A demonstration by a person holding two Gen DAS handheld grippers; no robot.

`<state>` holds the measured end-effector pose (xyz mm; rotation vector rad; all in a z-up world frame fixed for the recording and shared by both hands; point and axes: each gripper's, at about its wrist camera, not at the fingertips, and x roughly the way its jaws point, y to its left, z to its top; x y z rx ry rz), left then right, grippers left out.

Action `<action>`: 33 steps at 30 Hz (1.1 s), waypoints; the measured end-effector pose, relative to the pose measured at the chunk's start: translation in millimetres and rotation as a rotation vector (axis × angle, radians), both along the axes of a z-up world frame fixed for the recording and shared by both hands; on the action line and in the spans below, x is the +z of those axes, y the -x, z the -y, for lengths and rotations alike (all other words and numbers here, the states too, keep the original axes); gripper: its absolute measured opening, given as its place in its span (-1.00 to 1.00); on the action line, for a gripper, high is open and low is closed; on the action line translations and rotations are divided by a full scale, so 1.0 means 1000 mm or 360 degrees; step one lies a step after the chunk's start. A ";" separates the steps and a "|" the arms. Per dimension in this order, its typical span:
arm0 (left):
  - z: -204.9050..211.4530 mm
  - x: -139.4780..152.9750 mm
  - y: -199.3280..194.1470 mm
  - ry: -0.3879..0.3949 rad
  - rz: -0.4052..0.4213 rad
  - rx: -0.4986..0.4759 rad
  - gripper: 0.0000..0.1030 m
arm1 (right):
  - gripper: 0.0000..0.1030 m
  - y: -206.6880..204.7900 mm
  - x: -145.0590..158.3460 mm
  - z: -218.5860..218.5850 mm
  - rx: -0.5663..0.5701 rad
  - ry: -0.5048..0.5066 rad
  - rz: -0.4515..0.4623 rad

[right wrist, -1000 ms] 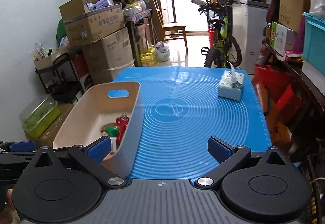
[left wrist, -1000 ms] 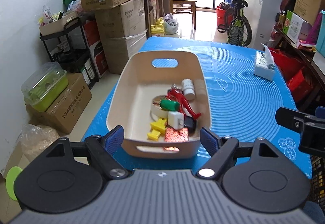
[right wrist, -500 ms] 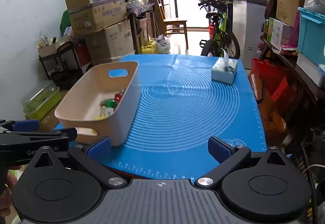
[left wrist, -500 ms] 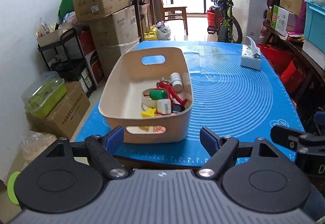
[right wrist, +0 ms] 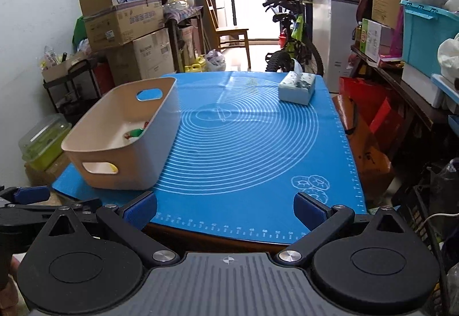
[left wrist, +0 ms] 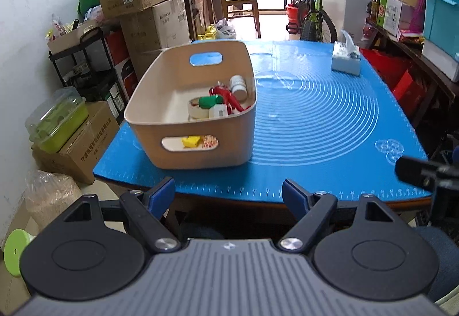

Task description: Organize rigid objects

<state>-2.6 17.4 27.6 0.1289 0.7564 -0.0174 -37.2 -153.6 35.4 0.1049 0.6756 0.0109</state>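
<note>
On the left of the table, a beige bin [left wrist: 183, 141] sits on a blue mat [left wrist: 315, 121], close to the mat's near-left corner. Inside it, bunched toward its right wall, lie a tape roll [left wrist: 196, 112], a green piece [left wrist: 210, 101], a white block [left wrist: 218, 111], a red tool [left wrist: 228, 96] and a white bottle [left wrist: 238, 84]; a yellow piece [left wrist: 191, 141] shows through the near handle slot. The left gripper [left wrist: 229, 195] hangs off the table's near edge, in front of the bin, its blue pads spread wide with nothing between them. To the right of it the mat lies bare out to a tissue box [left wrist: 345, 58] near the far-right corner. The right gripper [right wrist: 225, 208] is also off the near edge, level with the mat's middle, its fingers released and empty; in the left wrist view its black tip [left wrist: 421, 172] pokes in at the far right.
</note>
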 end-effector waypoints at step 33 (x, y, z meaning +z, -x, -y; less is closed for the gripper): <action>-0.006 -0.019 0.005 0.0052 -0.0017 0.0029 0.59 | 0.95 0.019 -0.022 -0.013 -0.0021 0.0109 0.0086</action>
